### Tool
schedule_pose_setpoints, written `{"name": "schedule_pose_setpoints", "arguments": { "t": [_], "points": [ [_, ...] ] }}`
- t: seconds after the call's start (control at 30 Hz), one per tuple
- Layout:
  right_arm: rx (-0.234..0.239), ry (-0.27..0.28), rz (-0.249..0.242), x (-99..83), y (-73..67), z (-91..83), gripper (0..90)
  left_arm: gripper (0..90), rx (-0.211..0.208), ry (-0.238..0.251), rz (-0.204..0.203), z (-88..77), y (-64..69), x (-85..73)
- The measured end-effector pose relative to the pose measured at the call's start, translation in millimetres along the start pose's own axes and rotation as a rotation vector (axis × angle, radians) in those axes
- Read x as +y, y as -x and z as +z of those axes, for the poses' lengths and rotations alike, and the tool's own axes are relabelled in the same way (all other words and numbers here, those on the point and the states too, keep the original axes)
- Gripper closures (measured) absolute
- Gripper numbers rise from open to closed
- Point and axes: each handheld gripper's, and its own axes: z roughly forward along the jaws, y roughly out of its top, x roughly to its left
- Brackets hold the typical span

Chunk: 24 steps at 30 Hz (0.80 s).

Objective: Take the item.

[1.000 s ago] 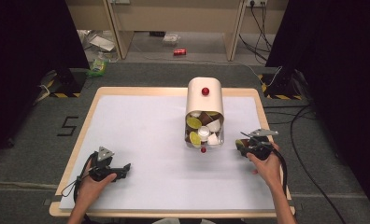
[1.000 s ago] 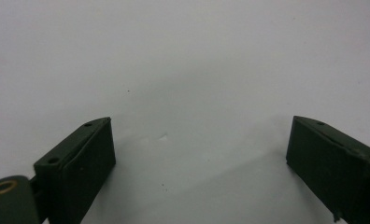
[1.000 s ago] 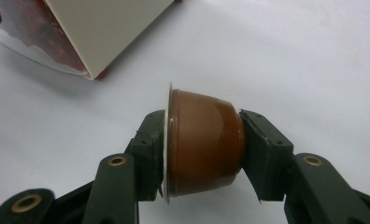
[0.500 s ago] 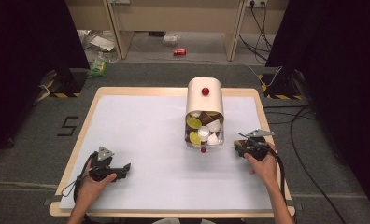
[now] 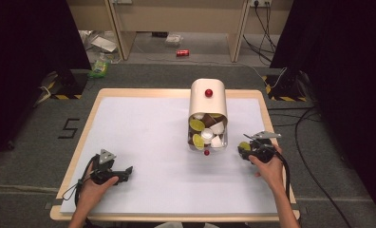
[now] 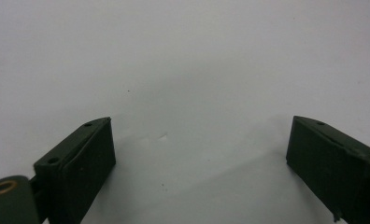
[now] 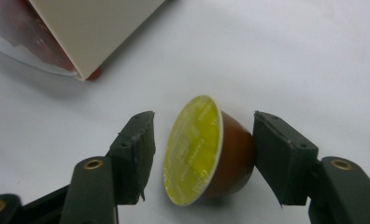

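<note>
One yellow-lidded capsule [image 7: 206, 151], now drawn clear of the dispenser [image 5: 208, 114], sits between the right tool's [image 5: 250, 151] slack, part-open jaws; left tool [image 5: 116, 172] idle, wide open, empty.

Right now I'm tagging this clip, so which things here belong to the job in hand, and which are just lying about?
In the job:
- yellow-lidded capsule, between the right gripper jaws
- cream dispenser full of capsules
- left gripper, open over the white table

Lying about:
- red can on the floor
- floor cables
</note>
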Motion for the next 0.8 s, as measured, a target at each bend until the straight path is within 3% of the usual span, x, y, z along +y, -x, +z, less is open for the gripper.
{"name": "schedule_pose_setpoints", "arguments": {
  "t": [0.4,0.8],
  "points": [
    [-0.014,0.056,-0.001,8.6,1.3,-16.7,33.1,7.5,0.000,0.000,0.000,0.0,0.0,0.0],
    [0.009,0.089,-0.017,17.2,-6.3,-29.2,31.0,7.5,0.000,0.000,0.000,0.0,0.0,0.0]
  ]
}}
